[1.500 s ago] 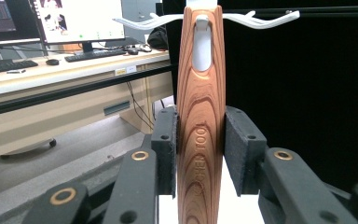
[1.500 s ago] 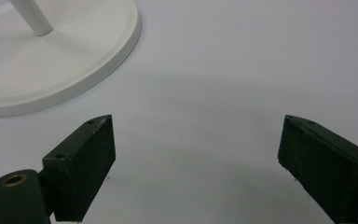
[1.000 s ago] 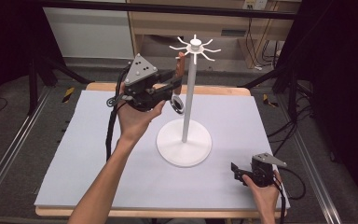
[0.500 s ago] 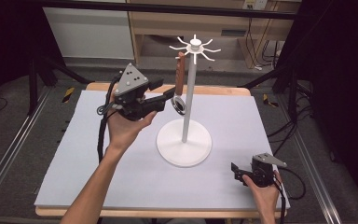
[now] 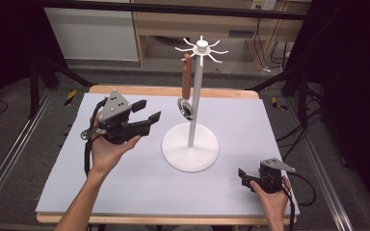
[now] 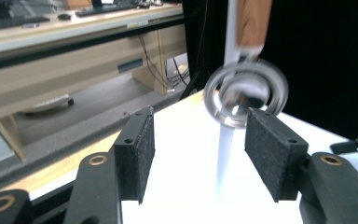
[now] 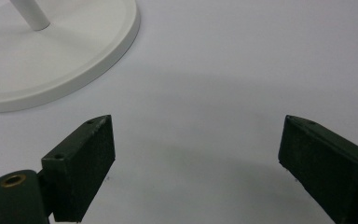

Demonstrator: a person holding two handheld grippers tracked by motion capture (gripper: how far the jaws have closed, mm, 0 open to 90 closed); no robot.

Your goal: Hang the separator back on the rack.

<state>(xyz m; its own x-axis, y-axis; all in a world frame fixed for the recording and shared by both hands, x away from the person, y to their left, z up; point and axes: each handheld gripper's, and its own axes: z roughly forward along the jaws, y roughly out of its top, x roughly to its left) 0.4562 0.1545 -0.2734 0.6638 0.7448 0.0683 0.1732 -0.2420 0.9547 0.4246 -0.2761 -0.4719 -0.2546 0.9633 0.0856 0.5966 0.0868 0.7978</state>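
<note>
Strainer (image 5: 187,91) is hanging by its wooden handle from the white stand (image 5: 191,144), free of the left gripper (image 5: 147,115), which has been drawing away leftward and down, its jaws just opening, nothing between them. Right gripper (image 5: 244,175) is resting wide open on the table (image 5: 139,187), empty.

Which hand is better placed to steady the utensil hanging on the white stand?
Probably left. The left tongs stand open beside the hanging utensil, their jaws having just been opening with nothing between them. The right tongs rest open, low on the table, farther from it.
</note>
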